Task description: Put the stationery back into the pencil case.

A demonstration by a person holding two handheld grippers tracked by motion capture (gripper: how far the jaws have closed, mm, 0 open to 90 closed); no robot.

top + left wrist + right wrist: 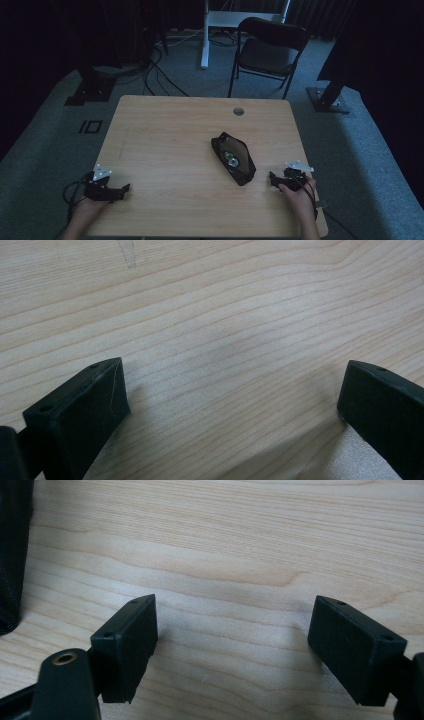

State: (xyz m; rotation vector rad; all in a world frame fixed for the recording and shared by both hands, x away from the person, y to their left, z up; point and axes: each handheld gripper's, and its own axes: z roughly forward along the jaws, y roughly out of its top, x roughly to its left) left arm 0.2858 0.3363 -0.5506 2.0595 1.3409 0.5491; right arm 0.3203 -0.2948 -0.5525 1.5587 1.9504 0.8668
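Black pouch [233,159]: laid unzipped at centre right of the wooden table [165,150].
Left gripper [124,189]: lower left, jaws spread, nothing held.
Right gripper [272,177]: lower right, jaws spread, nothing held.

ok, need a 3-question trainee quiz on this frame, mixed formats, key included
1. True or false: the black pouch on the table lies open.
2. The right gripper is: A) shut on the pouch, B) open over bare wood, C) lifted above the chair.
3. Which gripper is nearer the pouch?

Key:
1. True; something round and shiny shows inside.
2. B; in the right gripper view the jaws stand wide apart with nothing between them.
3. The right gripper; the left gripper rests near the table's left front corner, also open.
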